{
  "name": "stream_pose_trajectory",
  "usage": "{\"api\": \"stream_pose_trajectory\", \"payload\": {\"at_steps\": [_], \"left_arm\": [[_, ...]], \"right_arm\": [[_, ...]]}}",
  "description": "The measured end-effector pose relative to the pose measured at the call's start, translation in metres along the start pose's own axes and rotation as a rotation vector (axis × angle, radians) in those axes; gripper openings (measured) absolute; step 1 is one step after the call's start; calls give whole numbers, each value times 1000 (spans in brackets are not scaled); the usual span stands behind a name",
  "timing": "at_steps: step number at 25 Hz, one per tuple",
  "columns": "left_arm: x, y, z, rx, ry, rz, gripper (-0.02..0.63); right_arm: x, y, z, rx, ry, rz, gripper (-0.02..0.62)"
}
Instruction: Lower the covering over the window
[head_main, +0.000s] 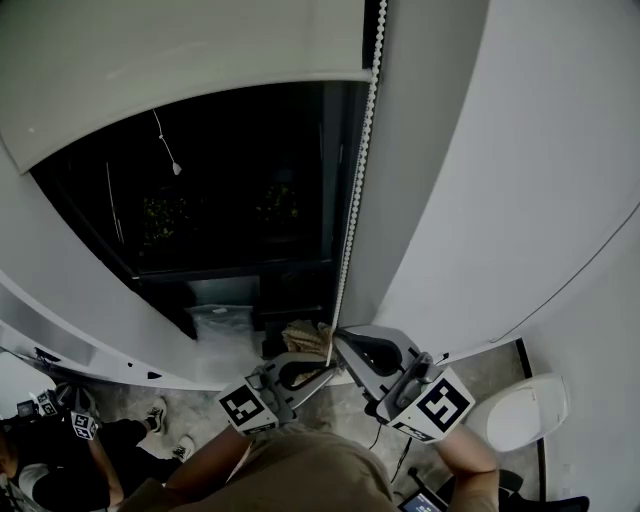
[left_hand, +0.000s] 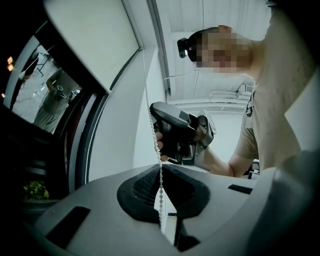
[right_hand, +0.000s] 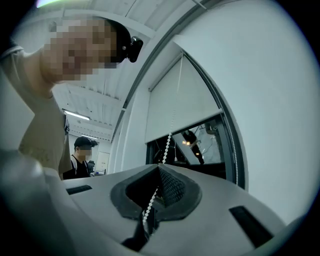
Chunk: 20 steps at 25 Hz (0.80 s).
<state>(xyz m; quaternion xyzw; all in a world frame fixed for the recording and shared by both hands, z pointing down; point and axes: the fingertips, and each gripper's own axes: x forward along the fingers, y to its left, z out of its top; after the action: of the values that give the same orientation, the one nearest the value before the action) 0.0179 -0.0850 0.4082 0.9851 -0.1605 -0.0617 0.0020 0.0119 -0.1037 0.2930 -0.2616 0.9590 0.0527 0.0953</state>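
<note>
A white roller blind (head_main: 180, 60) covers only the top of the dark window (head_main: 230, 200). Its white bead chain (head_main: 358, 180) hangs down the window's right side. Both grippers hold the chain low down, close together. My right gripper (head_main: 337, 338) is the upper one and is shut on the chain. Just below it, my left gripper (head_main: 322, 368) is also shut on the chain. In the left gripper view the chain (left_hand: 150, 115) runs down between the closed jaws (left_hand: 160, 167). In the right gripper view the chain (right_hand: 167, 142) rises from the closed tips (right_hand: 159, 166) towards the blind (right_hand: 180, 105).
A white wall (head_main: 480, 180) stands just right of the chain. Below the window lie a plastic bag (head_main: 222, 322) and a woven bundle (head_main: 305, 338). A white rounded object (head_main: 520, 408) sits at the lower right. Another person (right_hand: 84, 157) stands behind, and someone's legs (head_main: 60, 440) show at the lower left.
</note>
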Motion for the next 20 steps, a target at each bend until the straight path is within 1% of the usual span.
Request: {"api": "stream_pose_trajectory", "payload": {"at_steps": [2, 4, 5, 6, 7, 9, 11, 12, 13, 16, 19, 20], "left_arm": [[0, -2, 3, -3, -11, -6, 23], [0, -5, 4, -7, -14, -18, 23], [0, -6, 3, -11, -8, -21, 23], [0, -7, 2, -13, -3, -25, 23], [1, -7, 0, -10, 0, -29, 23], [5, -8, -1, -16, 4, -35, 23], [10, -10, 1, -43, 11, -37, 23], [11, -11, 2, -50, 10, -38, 23], [11, -11, 2, -50, 7, -39, 23], [11, -13, 2, -29, -9, -44, 23], [12, -23, -2, 8, 12, -74, 26], [11, -25, -3, -1, 16, -85, 49]], "right_arm": [[-3, -1, 3, -23, -16, -21, 6], [-5, 0, 10, -31, -45, -20, 10], [-4, 1, 14, -24, -58, -12, 27], [-2, 1, 17, -18, -66, -4, 66], [-1, 1, 18, -18, -69, 5, 72], [0, 0, 16, -18, -67, 19, 72], [1, -3, 11, 22, -49, 11, 70], [1, -5, 9, 45, -43, 2, 37], [0, -8, 7, 65, -39, -5, 20], [-3, -13, 5, 105, -41, -11, 9], [-5, -21, 1, 120, -42, -20, 8], [-4, -22, -3, 127, -29, -17, 8]]}}
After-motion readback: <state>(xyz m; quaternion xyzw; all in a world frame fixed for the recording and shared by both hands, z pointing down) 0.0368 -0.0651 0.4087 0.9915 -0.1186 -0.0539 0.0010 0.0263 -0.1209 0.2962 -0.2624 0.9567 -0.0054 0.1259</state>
